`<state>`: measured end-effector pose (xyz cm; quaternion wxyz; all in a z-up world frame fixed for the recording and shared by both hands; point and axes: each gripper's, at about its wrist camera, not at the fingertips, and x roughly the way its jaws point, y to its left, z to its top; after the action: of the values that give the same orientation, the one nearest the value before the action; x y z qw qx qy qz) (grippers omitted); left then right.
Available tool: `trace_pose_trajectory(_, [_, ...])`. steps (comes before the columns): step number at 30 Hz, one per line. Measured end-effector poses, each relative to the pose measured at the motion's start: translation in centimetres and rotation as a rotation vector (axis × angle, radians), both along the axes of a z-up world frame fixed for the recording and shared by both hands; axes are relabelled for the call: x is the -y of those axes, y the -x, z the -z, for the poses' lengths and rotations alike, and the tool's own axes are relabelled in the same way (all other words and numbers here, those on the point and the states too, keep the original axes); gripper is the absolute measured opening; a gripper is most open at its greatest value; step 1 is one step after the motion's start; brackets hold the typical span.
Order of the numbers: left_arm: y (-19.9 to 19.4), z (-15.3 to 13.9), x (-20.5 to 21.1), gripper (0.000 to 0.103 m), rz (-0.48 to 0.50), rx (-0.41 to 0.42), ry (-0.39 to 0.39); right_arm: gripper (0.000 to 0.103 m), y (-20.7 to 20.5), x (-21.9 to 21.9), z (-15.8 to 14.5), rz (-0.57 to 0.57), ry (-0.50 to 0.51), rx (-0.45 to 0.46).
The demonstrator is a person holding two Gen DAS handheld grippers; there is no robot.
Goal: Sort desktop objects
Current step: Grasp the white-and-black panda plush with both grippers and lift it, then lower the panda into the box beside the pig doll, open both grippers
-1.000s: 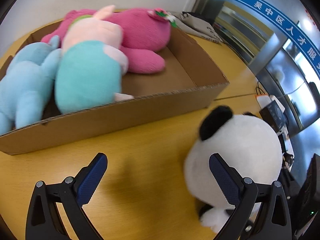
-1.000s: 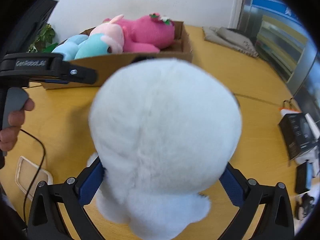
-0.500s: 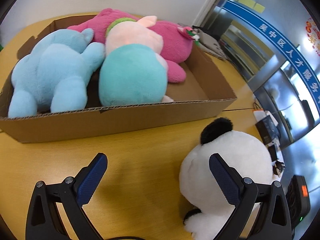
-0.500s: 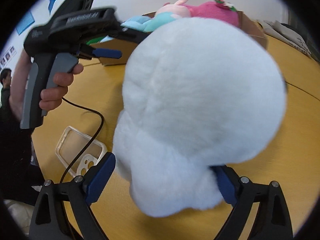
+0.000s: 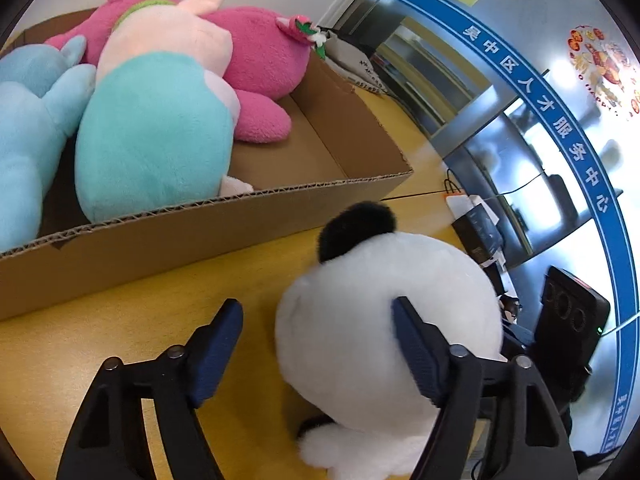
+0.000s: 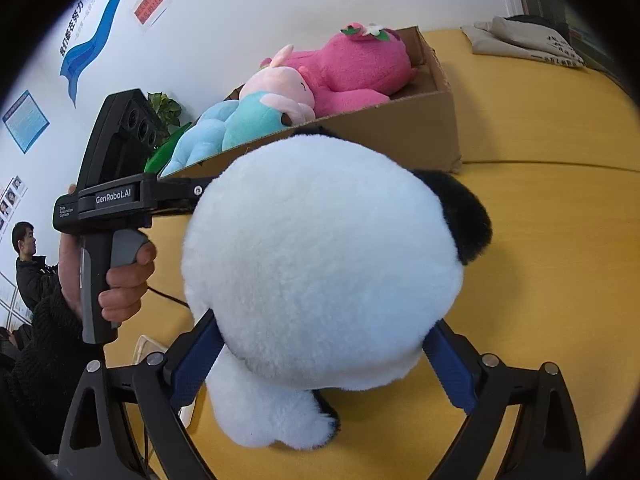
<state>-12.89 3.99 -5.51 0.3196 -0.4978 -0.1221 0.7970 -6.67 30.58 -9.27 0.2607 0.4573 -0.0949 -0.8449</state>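
Note:
A white panda plush (image 6: pixel 320 264) with black ears is held above the yellow table in my right gripper (image 6: pixel 320 368), which is shut on its lower body. In the left wrist view the panda (image 5: pixel 384 312) sits at the right finger of my left gripper (image 5: pixel 320 356), which is open; its left finger stands apart from the plush. A cardboard box (image 5: pixel 224 224) behind holds a pink plush (image 5: pixel 256 52), a teal and pink plush (image 5: pixel 156 132) and a light blue plush (image 5: pixel 28 120). The box (image 6: pixel 412 128) lies beyond the panda in the right wrist view.
A folded grey cloth (image 6: pixel 524 42) lies at the table's far end. A clear phone case (image 6: pixel 148 350) lies on the table by the hand. Small boxes and devices (image 5: pixel 480 224) sit off the table's right edge. A person (image 6: pixel 28 264) stands at far left.
My left gripper has moved in toward the panda, so its right finger now lies against the plush. The right gripper has swung the panda round, showing a black ear.

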Motion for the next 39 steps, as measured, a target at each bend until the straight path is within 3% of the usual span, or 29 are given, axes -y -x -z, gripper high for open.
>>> trace_pose_trajectory(3, [-0.3, -0.8, 1.3, 0.081, 0.007, -0.028, -0.022, 0.094, 0.8, -0.1, 0.3, -0.051, -0.001, -0.002])
trace_pose_trajectory(5, [0.1, -0.7, 2.1, 0.103, -0.022, -0.026, -0.021, 0.094, 1.3, -0.3, 0.3, -0.094, -0.008, -0.005])
trace_pose_trajectory(9, [1.0, 0.5, 2.3, 0.103, -0.036, -0.004, -0.039, 0.097, 1.8, -0.5, 0.6, -0.139, -0.023, -0.001])
trace_pose_trajectory(13, [1.4, 1.1, 1.2, 0.103, 0.054, 0.031, -0.170, 0.102, 2.1, -0.6, 1.0, -0.162, -0.034, 0.013])
trace_pose_trajectory(15, [1.1, 0.9, 0.2, 0.103, 0.173, 0.041, -0.269, 0.102, 2.2, -0.8, 1.3, -0.173, -0.018, 0.025])
trace_pose_trajectory(17, [0.8, 0.9, -1.2, 0.103, 0.246, 0.035, -0.255, 0.102, 2.4, -0.8, 1.5, -0.189, -0.012, 0.030])
trace_pose_trajectory(20, [1.0, 1.1, -2.2, 0.103, 0.264, -0.004, -0.207, 0.102, 2.6, -0.7, 1.4, -0.212, -0.019, 0.030])
trace_pose_trajectory(26, [0.8, 1.4, -2.0, 0.081, 0.227, -0.004, -0.208, 0.102, 3.0, -0.7, 1.4, -0.175, -0.021, 0.042])
trace_pose_trajectory(32, [-1.3, 1.6, -0.6, 0.075, 0.163, 0.009, -0.199, 0.102, 0.6, -0.2, 2.8, -0.047, 0.081, 0.103])
trace_pose_trajectory(34, [-2.0, 1.5, -0.1, 0.073, 0.136, 0.008, -0.194, 0.101, 0.1, 0.9, 2.9, -0.034, 0.083, 0.080])
trace_pose_trajectory(37, [-2.8, 0.6, 0.5, 0.068, 0.076, -0.017, -0.175, 0.088, 0.1, 2.0, 2.4, -0.027, 0.068, 0.029])
trace_pose_trajectory(39, [-3.3, -0.3, 1.0, 0.065, 0.052, -0.041, -0.180, 0.073, -0.2, 2.2, 1.5, -0.044, 0.060, -0.010])
